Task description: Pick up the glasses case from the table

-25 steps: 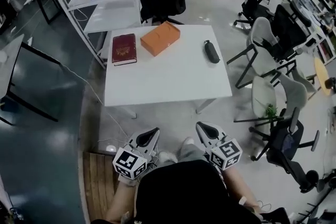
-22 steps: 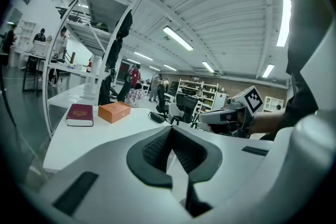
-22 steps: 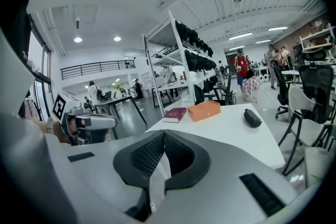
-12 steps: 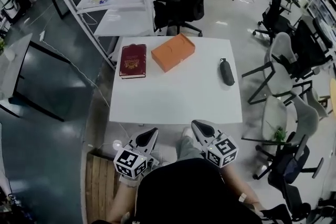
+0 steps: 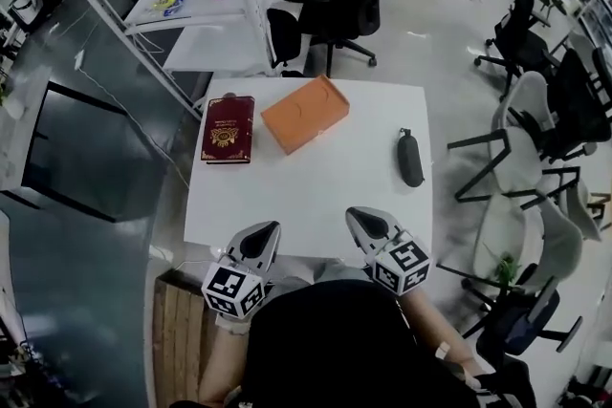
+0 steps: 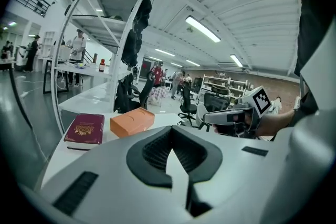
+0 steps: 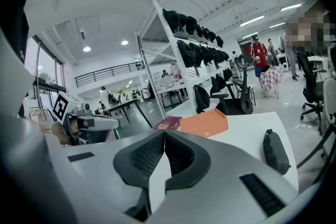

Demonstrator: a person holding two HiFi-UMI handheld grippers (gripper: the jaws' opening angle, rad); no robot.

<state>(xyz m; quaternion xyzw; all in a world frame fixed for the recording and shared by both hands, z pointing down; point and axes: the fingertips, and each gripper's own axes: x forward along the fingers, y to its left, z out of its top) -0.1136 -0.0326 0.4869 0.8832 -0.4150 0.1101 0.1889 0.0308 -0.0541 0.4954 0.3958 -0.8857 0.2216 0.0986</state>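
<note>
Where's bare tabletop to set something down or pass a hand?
Free: the near half of the table, from the red book and orange box to the near edge; also the strip between orange box and glasses case. Crowded: far left, where book and box sit close. The case lies alone near the right edge.

Bright, even light is thrown from ceiling strips [image 6: 202,29]; edges are bent and darkened by fisheye distortion.
</note>
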